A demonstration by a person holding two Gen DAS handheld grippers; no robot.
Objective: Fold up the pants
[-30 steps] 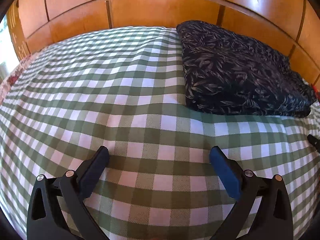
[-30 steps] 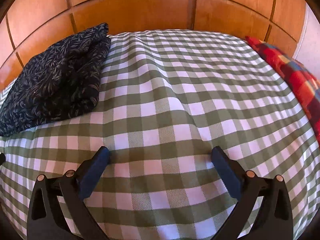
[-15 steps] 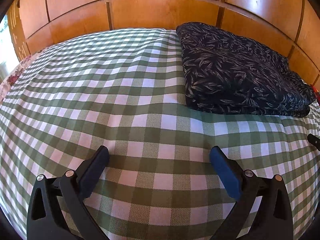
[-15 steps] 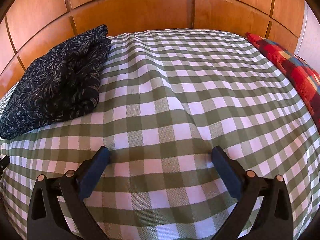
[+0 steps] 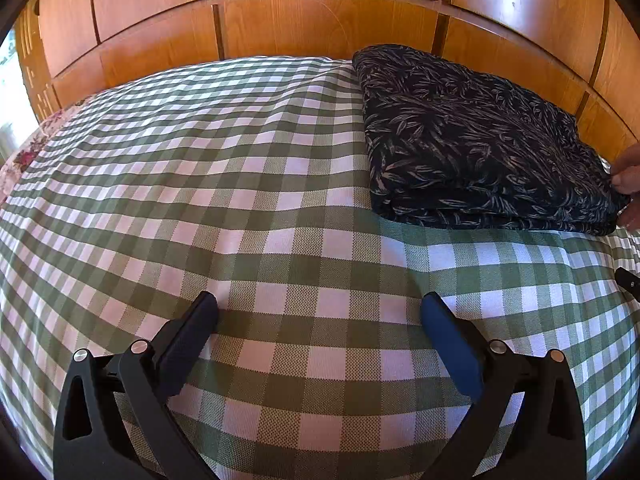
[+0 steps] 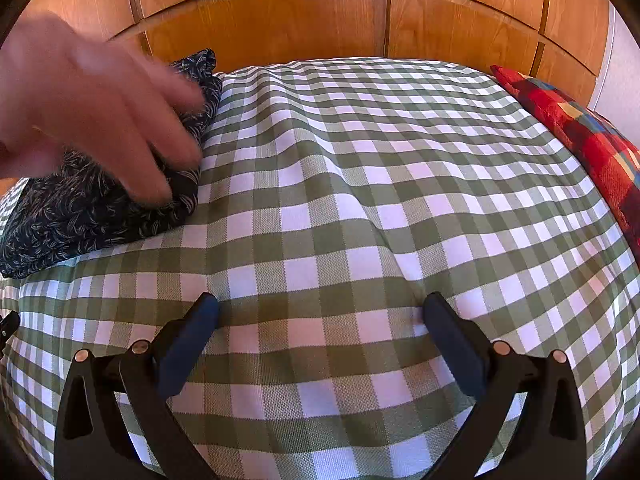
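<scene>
Dark navy pants with a pale leaf print (image 5: 472,148) lie folded in a neat stack at the back of the green-and-white checked bed cover (image 5: 240,200), near the wooden headboard. In the right wrist view the same pants (image 6: 92,208) sit at the far left, and a bare hand (image 6: 96,108) rests on their right edge. Fingertips of that hand (image 5: 626,184) show at the right border of the left wrist view. My left gripper (image 5: 318,312) rests open on the cover, well short of the pants. My right gripper (image 6: 320,312) is open too, nothing between its fingers.
A wooden panelled headboard (image 5: 320,28) runs along the back. A red patterned cushion (image 6: 580,136) lies at the right edge of the bed. A floral cloth (image 5: 24,152) shows at the far left. A small black part (image 5: 628,280) pokes in at the right border.
A bare hand has come in and settled on the right edge of the folded pants. Both grippers have stayed where they were, still open.
</scene>
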